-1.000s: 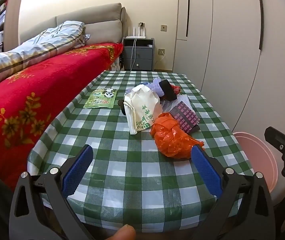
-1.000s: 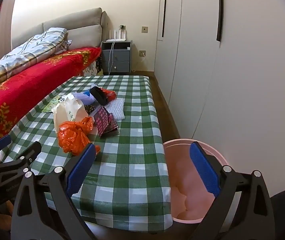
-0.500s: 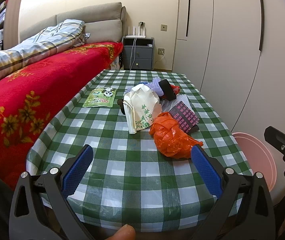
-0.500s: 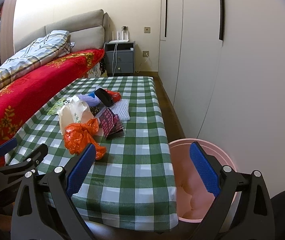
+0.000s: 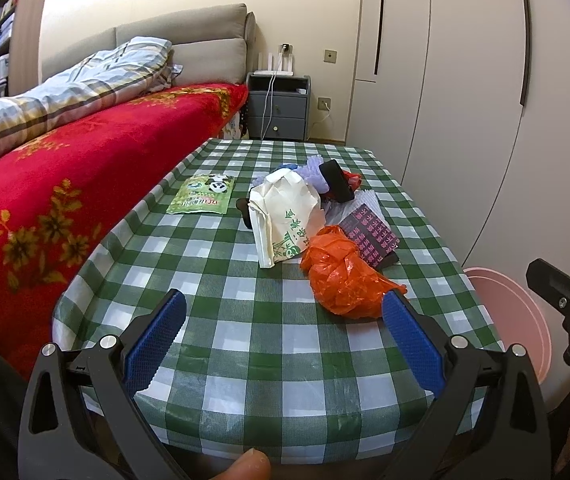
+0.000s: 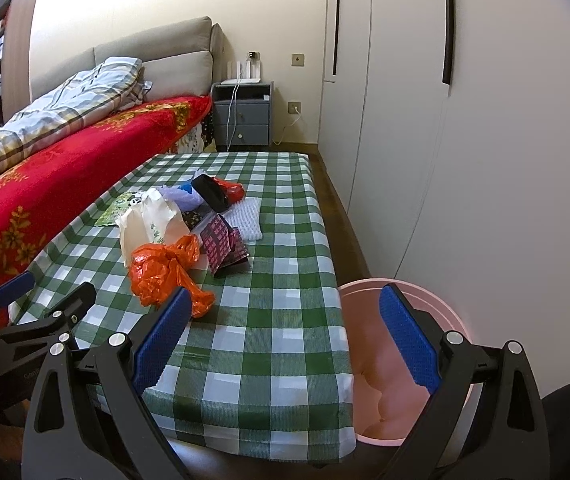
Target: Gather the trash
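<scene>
both tongs nudged forward, left tongs [image 5: 283, 332] and right tongs [image 6: 281, 330] wide, empty; orange bag [image 5: 345, 282] long axis pointing near-right.

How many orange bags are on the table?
1. The crumpled orange bag lies on the checked table, nearest the front edge, beside the white bag. The pile behind might hide another.
</scene>
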Available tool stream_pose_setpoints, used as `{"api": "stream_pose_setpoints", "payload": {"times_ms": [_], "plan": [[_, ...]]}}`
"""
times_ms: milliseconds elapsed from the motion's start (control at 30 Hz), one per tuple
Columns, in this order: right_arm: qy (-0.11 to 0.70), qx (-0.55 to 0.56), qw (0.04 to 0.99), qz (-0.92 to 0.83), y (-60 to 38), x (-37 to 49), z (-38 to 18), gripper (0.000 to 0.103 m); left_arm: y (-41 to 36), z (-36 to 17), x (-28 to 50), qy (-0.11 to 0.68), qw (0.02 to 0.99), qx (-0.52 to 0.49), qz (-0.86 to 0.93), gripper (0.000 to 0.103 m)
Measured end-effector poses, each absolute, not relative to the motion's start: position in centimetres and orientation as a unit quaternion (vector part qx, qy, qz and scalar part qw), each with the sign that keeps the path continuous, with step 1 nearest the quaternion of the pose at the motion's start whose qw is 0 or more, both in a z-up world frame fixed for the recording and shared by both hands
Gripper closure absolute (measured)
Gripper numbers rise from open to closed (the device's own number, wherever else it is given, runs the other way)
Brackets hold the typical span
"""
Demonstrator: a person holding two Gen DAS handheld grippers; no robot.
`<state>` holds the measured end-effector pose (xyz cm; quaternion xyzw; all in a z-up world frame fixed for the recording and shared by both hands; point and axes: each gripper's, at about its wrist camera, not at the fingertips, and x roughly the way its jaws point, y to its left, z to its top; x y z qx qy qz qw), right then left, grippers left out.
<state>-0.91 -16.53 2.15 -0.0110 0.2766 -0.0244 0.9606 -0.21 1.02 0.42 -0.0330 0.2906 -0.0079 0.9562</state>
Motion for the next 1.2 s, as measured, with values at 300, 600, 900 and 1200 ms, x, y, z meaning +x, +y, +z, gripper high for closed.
{"api": "stream_pose_setpoints", "payload": {"times_ms": [300,600,900,1200], "plan": [[0.276,-0.018,0.961,-0.016,-16.24,-0.86,2.23,0.01,1.61,0.45,-0.26,0.29,0.956,-0.052,-0.006,0.008],[0.278,-0.017,0.96,-0.018,-16.19,-0.97,2.22,0.01,1.71,0.47,-0.21,0.292,0.955,-0.052,-0.007,0.008],[0.277,-0.016,0.961,-0.017,-16.22,-0.96,2.23,0.014,1.56,0.34,-0.2,0.292,0.955,-0.049,-0.014,0.008],[0.276,-0.017,0.961,-0.01,-16.02,-1.07,2.4,0.019,1.39,0.36,-0.17,0.292,0.955,-0.049,-0.015,0.008]]}}
